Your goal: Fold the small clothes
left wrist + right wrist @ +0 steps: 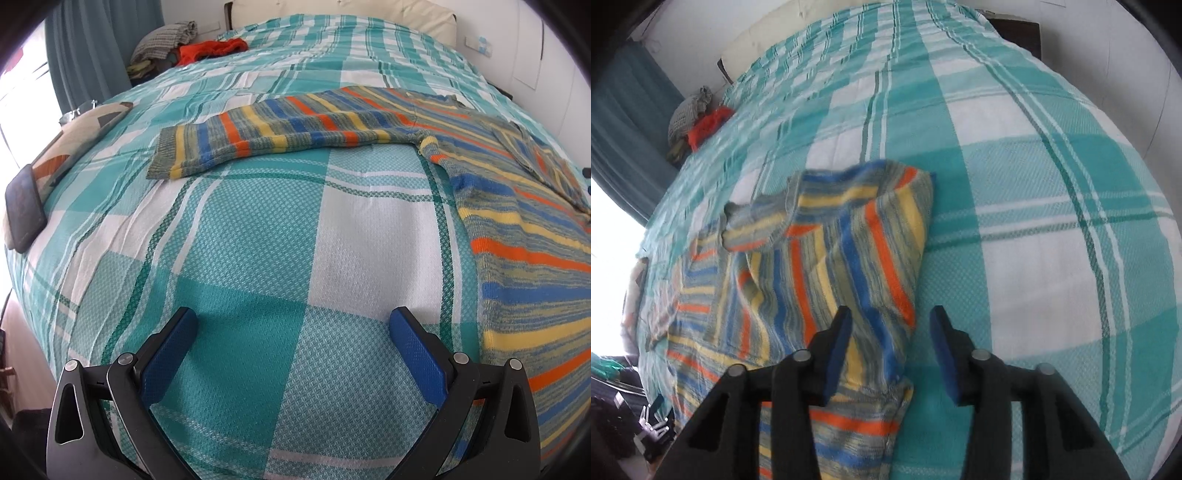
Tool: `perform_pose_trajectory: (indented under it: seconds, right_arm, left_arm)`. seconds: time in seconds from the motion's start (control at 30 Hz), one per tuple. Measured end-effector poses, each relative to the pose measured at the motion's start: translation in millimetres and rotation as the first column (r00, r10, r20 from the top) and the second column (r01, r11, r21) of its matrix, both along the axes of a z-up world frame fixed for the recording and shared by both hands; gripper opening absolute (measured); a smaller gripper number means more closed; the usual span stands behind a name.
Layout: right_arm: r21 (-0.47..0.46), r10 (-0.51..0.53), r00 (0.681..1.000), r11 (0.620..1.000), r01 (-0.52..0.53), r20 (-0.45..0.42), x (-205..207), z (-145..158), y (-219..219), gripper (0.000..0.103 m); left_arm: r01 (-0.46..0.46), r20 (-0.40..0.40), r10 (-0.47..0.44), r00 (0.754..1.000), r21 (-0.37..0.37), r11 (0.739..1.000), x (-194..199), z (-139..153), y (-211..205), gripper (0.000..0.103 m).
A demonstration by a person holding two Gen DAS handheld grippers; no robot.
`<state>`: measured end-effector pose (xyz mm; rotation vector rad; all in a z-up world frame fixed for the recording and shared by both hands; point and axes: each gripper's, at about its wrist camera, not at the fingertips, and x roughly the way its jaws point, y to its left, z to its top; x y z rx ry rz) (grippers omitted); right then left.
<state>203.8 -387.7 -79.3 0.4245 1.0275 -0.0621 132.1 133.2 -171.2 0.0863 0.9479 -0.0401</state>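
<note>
A small knitted sweater [517, 236] with blue, orange, yellow and grey stripes lies flat on the teal plaid bedspread [240, 240]. One sleeve [280, 125] stretches out to the left across the bed. My left gripper [293, 314] hovers open above bare bedspread, left of the sweater's body, holding nothing. In the right wrist view the sweater [831, 266] has its other sleeve [757, 225] folded across the chest. My right gripper [891, 312] is just over the sweater's right edge, its jaws partly apart. One finger is above the knit, the other above the bedspread, and the pads grip nothing.
At the far left corner of the bed are a red garment [210, 50] and a grey knitted pile [166, 40]. A patterned cushion [74, 136] and a dark flat case [24, 206] lie along the left edge. A cream headboard [369, 11] closes the far end.
</note>
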Motion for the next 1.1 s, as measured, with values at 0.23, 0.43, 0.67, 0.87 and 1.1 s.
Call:
perform_pose_trajectory:
  seconds: [0.23,0.43,0.67,0.87,1.1]
  right_arm:
    - [0.032,-0.047,0.994,0.998,0.05,-0.102,72,-26,-17,0.007]
    - [-0.164,-0.087,0.994,0.984,0.074,-0.073,75,-27,-19,0.008]
    - [-0.225,0.022,0.999,0.974,-0.013,0.036,36,17,16,0.048]
    - [-0.171,0.193,0.979,0.969,-0.181,0.058,-51,15,79,0.061]
    - [-0.298,0.009,0.996,0.955,0.017,0.085,-161,-3,70,0.066]
  left_arm:
    - [-0.002,0.0,0.002,1.0,0.002,1.0,1,0,-1,0.103]
    - [0.002,0.0,-0.002,1.0,0.009,1.0,3,-1,-2,0.103]
    - [-0.009,0.007,0.009,1.0,0.008,1.0,3,-1,-3,0.103]
    - [-0.016,0.008,0.016,1.0,0.003,1.0,2,-1,-3,0.103]
    - [-0.015,0.009,0.015,1.0,0.001,1.0,0,-1,-1,0.103]
